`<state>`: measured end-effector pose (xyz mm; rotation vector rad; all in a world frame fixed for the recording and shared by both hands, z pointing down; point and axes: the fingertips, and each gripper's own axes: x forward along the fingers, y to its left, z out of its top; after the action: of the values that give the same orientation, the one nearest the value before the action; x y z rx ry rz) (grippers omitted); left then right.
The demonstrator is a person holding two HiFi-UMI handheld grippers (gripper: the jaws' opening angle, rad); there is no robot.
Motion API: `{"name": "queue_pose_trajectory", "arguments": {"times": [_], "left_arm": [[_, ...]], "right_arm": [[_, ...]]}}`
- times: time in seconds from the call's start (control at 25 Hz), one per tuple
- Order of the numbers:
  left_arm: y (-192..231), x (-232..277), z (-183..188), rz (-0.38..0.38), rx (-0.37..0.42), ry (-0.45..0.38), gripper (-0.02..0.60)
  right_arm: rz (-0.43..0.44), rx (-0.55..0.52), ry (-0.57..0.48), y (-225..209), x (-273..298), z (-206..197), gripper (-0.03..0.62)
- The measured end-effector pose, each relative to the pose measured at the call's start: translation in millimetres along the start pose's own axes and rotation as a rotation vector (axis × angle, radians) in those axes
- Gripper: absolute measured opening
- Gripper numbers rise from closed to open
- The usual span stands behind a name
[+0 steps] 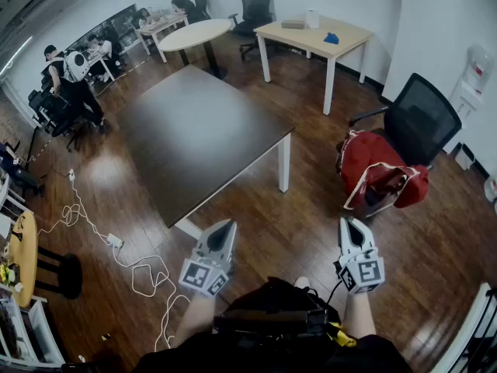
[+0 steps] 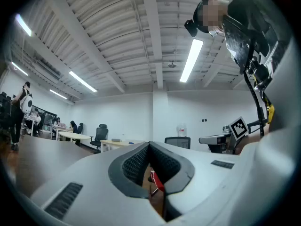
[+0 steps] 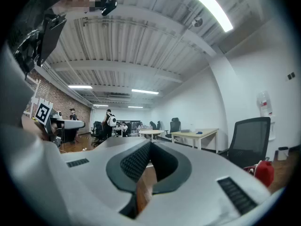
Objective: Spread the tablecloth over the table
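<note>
Two grippers hang low in front of the person, the left gripper (image 1: 227,225) and the right gripper (image 1: 347,222). Both point level and forward over the wooden floor (image 1: 311,208), each with its jaws closed tip to tip and nothing pinched between them. Each gripper's own view shows the dark pads meeting with floor behind the notch, apart from a sliver of red in the left one that seems to lie well beyond the jaws. The table (image 1: 194,130) stands ahead and a little to the left, its dark top bare, so no spreading has begun. What I take to be the tablecloth (image 1: 377,169) is a red cloth with pale trim, heaped on the seat of the black office chair (image 1: 423,119), to the right of the table and well apart from both grippers. The step in hand therefore looks like the very start: going to fetch the cloth. The next move calls for turning toward the chair, opening the jaws of at least one gripper, and closing on an edge or corner of the heap rather than its bulk, so the cloth can be lifted clear and shaken out. Both grippers will likely be needed on two neighbouring corners to carry it across and draw it flat over the top. A grip on a bunched fold would probably leave it tangled.
</note>
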<state>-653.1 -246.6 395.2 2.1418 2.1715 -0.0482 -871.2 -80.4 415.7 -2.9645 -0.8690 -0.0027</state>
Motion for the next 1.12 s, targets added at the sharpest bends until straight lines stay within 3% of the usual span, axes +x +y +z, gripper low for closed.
{"name": "queue_pose_trajectory", "arguments": {"times": [0.28, 0.48, 0.64, 0.88, 1.12], "left_arm": [[-30, 133, -9, -0.112, -0.008, 0.030, -0.006], [-92, 233, -17, -0.312, 0.048, 0.072, -0.006], [-127, 298, -39, -0.454, 0.012, 0.097, -0.006], [-124, 393, -65, -0.554, -0.007, 0.088, -0.006], [-112, 482, -102, -0.662, 0.024, 0.117, -0.006]], "right_arm": [[-0.108, -0.009, -0.010, -116, 0, 11, 0.005], [-0.218, 0.009, 0.004, -177, -7, 7, 0.005], [-0.311, 0.031, 0.029, -221, -8, -9, 0.005], [-0.420, -0.038, 0.112, -276, 27, -15, 0.005], [-0.442, -0.122, 0.290, -324, 87, -48, 0.006]]}}
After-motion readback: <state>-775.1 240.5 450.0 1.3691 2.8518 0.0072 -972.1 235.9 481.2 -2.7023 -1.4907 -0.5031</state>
